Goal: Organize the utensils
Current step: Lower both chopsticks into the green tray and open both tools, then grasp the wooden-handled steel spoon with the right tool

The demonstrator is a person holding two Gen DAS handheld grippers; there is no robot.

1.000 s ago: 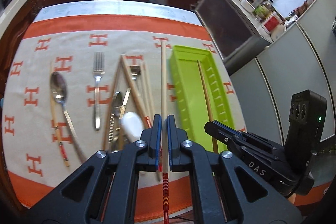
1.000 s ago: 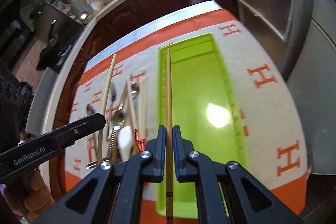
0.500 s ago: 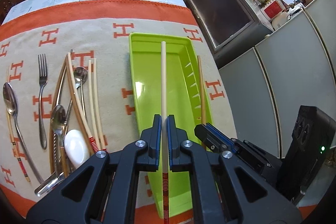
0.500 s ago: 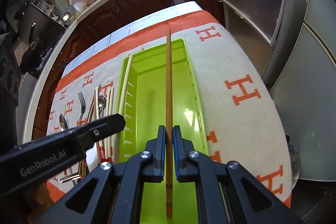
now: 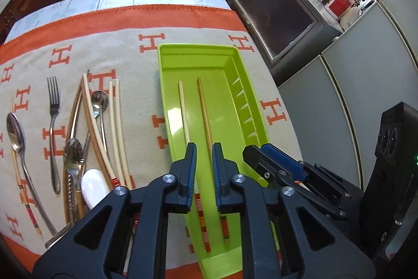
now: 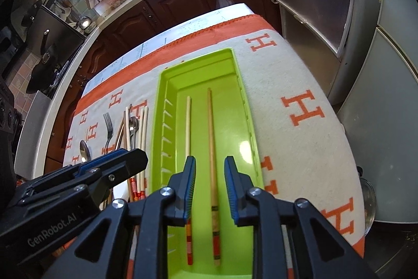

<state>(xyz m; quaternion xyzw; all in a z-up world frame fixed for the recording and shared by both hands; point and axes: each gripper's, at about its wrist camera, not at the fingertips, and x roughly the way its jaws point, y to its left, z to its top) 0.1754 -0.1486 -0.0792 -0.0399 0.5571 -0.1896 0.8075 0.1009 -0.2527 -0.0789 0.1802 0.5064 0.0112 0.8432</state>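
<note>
A green tray [image 5: 198,46] [image 6: 224,106] lies on the cloth. Two chopsticks rest side by side on its floor: a pale one [image 5: 183,109] [image 6: 188,127] with a red-striped end and a brown one [image 5: 205,117] [image 6: 211,137]. My left gripper [image 5: 204,149] [image 6: 135,158] hovers over the tray's near end, jaws opening, pads clear of both sticks. My right gripper [image 6: 210,164] [image 5: 257,151] is beside it on the right. Its jaws are opening too, and the brown chopstick lies loose below the gap.
Left of the tray on the H-patterned cloth [image 5: 130,25] lie a fork [image 5: 53,106], several spoons [image 5: 15,132], more chopsticks [image 5: 115,122] and a white ceramic spoon [image 5: 94,187]. The table edge and grey cabinets [image 5: 326,106] are close on the right.
Both grippers were shut on a chopstick each; now both have let go and the two sticks lie in the tray. The left gripper came across from the cloth to over the tray.
</note>
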